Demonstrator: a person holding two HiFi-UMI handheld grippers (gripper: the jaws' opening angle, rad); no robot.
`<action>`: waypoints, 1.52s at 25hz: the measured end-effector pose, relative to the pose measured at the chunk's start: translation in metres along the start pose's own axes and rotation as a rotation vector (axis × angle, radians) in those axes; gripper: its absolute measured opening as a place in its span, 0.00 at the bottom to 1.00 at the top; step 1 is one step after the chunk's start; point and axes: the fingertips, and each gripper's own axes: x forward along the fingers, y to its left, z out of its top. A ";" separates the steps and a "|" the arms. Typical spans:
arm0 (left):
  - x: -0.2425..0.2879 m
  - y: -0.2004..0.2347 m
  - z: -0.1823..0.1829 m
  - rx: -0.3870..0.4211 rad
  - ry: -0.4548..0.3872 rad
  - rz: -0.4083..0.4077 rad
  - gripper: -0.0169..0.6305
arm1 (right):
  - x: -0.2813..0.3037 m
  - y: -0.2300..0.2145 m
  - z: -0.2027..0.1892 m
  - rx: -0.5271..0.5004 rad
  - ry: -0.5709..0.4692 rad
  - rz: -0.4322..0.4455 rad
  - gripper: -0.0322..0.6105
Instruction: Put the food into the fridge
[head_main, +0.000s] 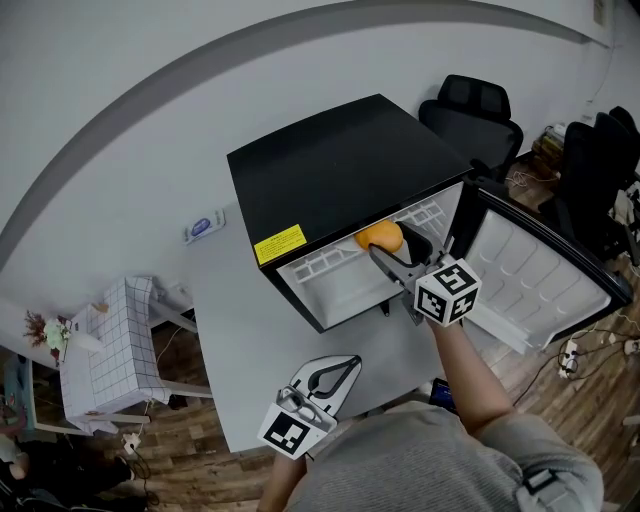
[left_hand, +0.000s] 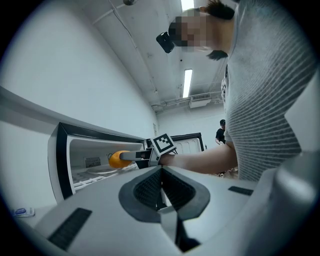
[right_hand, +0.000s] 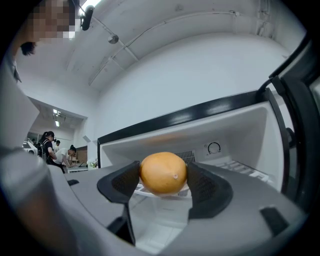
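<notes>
Orange fruit (head_main: 380, 236) clamped in right hand-held gripper (head_main: 400, 256), centre frame, at open fridge (head_main: 340, 170) mouth, door (head_main: 540, 270) swung wide right. Left hand-held gripper (head_main: 330, 379) shut, empty. Yellow label (head_main: 279, 243) on the fridge's front edge, unreadable.

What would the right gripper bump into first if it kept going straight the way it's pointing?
Probably the fridge's back wall; the right gripper, holding the orange fruit, points straight inside. Depth unclear.

Fridge (head_main: 340, 170): matt black casing, smooth glossy white plastic liner. Orange (right_hand: 163, 173): finely pitted skin, soft sheen. Table (head_main: 240, 330): smooth matt grey top. Floor (head_main: 190, 440): brown wood boards. 1 checked cloth (head_main: 110, 340).
</notes>
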 end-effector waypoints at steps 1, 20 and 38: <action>0.000 0.001 0.000 -0.001 -0.001 0.000 0.04 | 0.002 0.000 0.000 -0.003 0.002 -0.001 0.52; 0.008 0.015 -0.011 0.034 0.048 -0.028 0.04 | 0.025 -0.003 -0.001 -0.103 0.020 -0.053 0.52; 0.011 0.018 -0.017 0.066 0.078 -0.043 0.04 | 0.038 -0.003 -0.008 -0.243 0.070 -0.113 0.52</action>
